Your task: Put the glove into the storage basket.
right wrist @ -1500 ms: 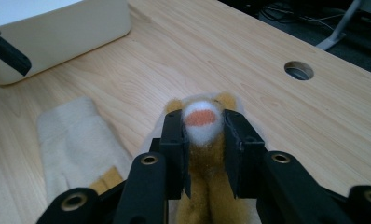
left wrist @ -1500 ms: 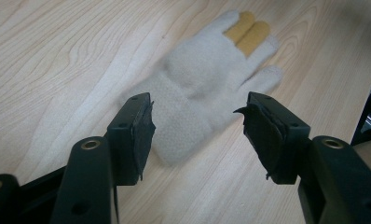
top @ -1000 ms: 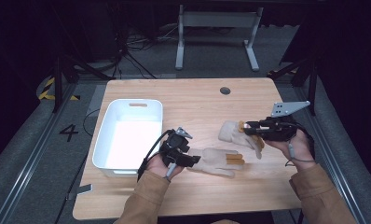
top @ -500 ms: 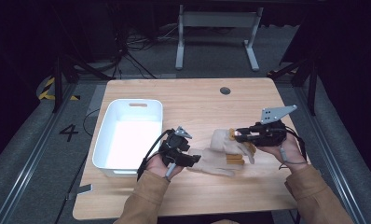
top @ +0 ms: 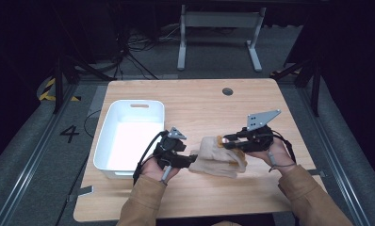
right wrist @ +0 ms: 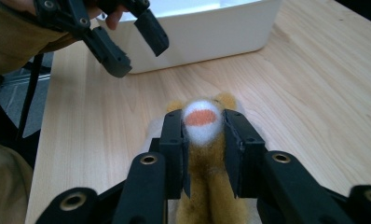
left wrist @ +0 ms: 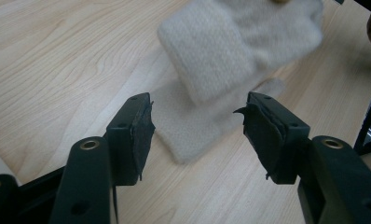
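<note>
A beige knitted cloth [top: 214, 164] lies on the wooden table [top: 195, 103] between my two hands. My right gripper [top: 226, 141] is shut on a tan plush toy [right wrist: 201, 119] with a white snout and an orange nose, and holds it over the cloth's right part. In the right gripper view both jaws of the right gripper [right wrist: 202, 128] press on the toy's head. My left gripper [top: 191, 160] is open at the cloth's left edge. In the left gripper view the cloth [left wrist: 221, 60] lies just beyond the left gripper [left wrist: 197, 116], whose pads touch nothing.
A white plastic bin [top: 129, 136] stands at the table's left, close behind my left hand, and its wall [right wrist: 207, 32] also appears beyond the left gripper [right wrist: 127, 42]. A round cable hole [top: 227, 91] sits near the far edge. Bare wood stretches behind and to the right.
My right gripper has moved left and down with the plush toy, onto the beige cloth. The left gripper has stayed in place, still open.
</note>
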`<control>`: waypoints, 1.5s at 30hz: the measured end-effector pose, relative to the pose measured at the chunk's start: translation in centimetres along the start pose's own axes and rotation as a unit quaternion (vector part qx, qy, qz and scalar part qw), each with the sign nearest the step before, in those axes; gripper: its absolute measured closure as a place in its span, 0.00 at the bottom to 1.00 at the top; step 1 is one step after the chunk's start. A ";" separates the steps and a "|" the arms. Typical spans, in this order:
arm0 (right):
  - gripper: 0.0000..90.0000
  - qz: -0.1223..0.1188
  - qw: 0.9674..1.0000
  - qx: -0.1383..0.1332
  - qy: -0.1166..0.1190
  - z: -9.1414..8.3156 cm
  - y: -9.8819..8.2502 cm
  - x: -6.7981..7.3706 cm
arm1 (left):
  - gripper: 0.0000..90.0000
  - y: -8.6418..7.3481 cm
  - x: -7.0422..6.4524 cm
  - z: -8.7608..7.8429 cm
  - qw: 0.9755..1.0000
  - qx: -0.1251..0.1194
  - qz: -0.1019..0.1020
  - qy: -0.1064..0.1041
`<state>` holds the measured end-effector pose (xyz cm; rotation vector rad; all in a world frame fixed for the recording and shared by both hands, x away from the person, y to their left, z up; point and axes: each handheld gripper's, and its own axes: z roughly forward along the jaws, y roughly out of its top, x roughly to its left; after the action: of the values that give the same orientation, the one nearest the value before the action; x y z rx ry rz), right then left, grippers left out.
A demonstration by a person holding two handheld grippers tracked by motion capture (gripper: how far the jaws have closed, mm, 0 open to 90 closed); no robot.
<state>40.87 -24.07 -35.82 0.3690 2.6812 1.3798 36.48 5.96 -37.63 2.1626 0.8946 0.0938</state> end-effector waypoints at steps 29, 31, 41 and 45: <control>0.74 0.006 0.993 0.117 0.030 5.7 -2.6 0.3 | 0.45 0.3 -0.2 1.2 1.000 0.014 0.015 -0.015; 0.62 0.005 0.992 0.128 0.014 5.9 -2.8 0.5 | 0.43 0.4 -0.2 1.4 1.000 0.018 0.017 -0.017; 0.51 0.014 0.997 0.075 -0.008 3.4 -2.3 0.7 | 0.29 0.9 -0.6 1.7 0.998 0.013 0.047 -0.041; 0.53 0.021 0.998 0.053 -0.030 2.0 -2.2 0.8 | 0.26 1.2 -0.4 1.8 0.998 0.008 0.047 -0.047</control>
<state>40.19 -23.53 -38.74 0.4733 2.7190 1.2180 37.46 3.98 -37.96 2.2034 0.7430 0.0304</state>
